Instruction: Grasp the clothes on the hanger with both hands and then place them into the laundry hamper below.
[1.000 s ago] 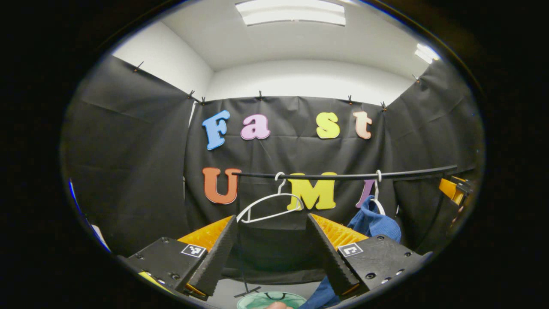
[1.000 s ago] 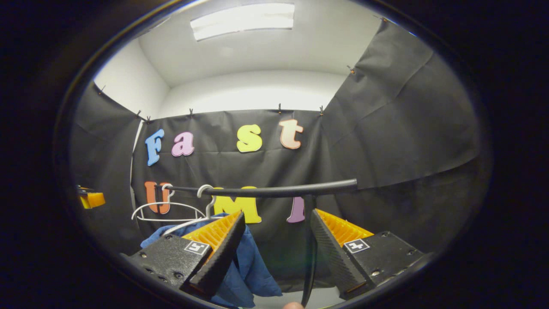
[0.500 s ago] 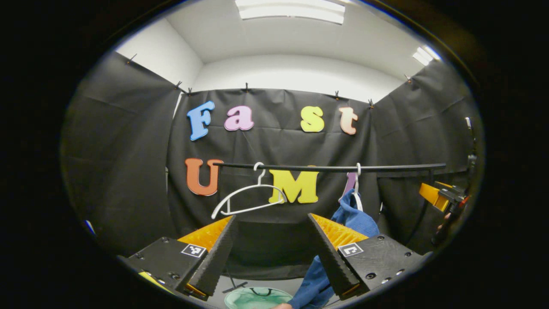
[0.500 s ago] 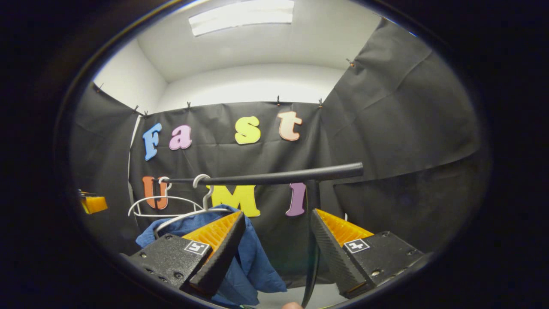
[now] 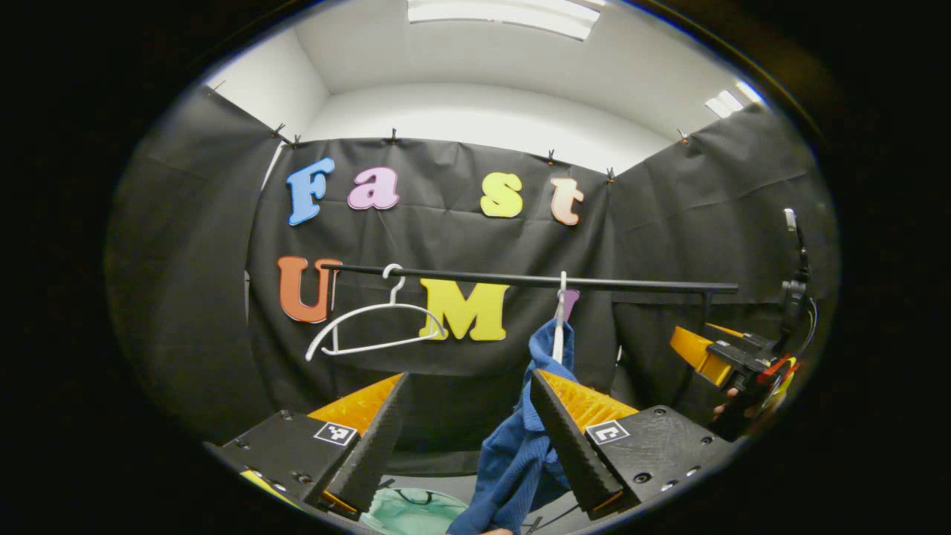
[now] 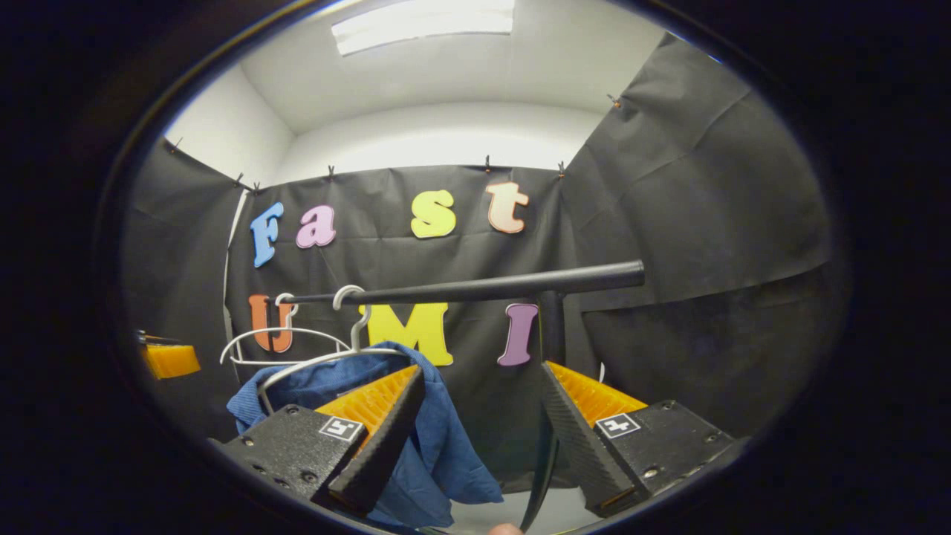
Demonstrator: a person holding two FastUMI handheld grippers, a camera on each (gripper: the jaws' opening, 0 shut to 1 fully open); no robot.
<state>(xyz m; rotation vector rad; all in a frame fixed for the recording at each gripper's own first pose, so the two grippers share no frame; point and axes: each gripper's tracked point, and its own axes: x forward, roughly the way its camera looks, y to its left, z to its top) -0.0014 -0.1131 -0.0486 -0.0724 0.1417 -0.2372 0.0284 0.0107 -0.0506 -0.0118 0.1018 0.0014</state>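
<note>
A blue garment (image 5: 513, 453) hangs from a white hanger (image 5: 558, 334) on a black rail (image 5: 520, 280). In the left gripper view it drops between my fingers, close against the right-hand one; whether it touches I cannot tell. My left gripper (image 5: 468, 438) is open and holds nothing. In the right gripper view the blue garment (image 6: 446, 453) and its hanger (image 6: 349, 357) lie behind the left-hand finger. My right gripper (image 6: 483, 438) is open, with its gap on the rack's upright post (image 6: 551, 334). The pale green hamper (image 5: 405, 511) shows under the garment.
An empty white hanger (image 5: 371, 327) hangs at the rail's left end, also seen as the empty hanger (image 6: 282, 342). The right gripper (image 5: 732, 357), held by a hand, sits far right in the left gripper view. Black cloth walls close in on all sides.
In the left gripper view the rail and hangers have slid left and up, and the blue garment has come in between my fingers. In the right gripper view the garment shows larger and the rail higher.
</note>
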